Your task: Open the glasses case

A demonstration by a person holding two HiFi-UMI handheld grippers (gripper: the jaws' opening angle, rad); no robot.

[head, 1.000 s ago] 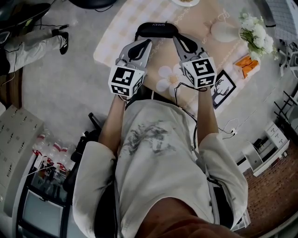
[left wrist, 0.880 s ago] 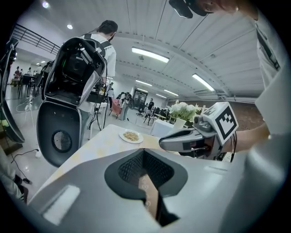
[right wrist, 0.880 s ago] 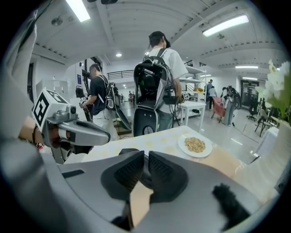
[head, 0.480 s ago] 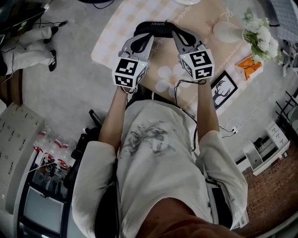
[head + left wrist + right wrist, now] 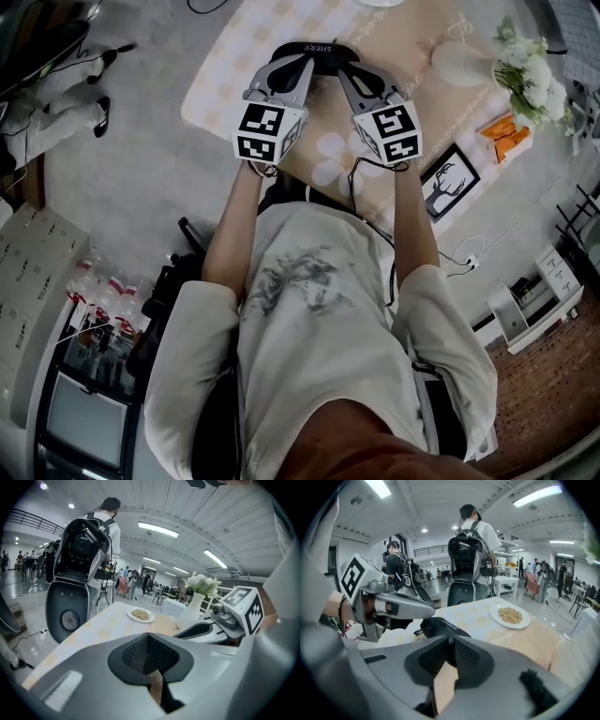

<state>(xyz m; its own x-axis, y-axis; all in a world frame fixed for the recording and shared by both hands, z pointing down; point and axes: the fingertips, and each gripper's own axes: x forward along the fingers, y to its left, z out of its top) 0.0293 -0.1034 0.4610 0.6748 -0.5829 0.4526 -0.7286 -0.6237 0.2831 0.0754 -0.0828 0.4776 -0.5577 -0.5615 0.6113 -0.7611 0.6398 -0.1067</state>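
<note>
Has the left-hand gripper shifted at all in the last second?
Yes. The left gripper has moved forward, closing on the black glasses case lying on the table.

From the head view, the surface (image 5: 230, 70) looks dim and washed of colour, evenly lit, with faint shadows. Straight lines around the surface bow toward the frame edges, and the shirt (image 5: 319, 375) below it, nearest the camera, smears into blur. In both gripper views, ceiling light strips (image 5: 158, 529) high above the surface blow out white, and a black circular vignette rings each picture. The left hand-held gripper (image 5: 149, 646) and right hand-held gripper (image 5: 451, 651), in front of the surface, are soft and unfocused.
</note>
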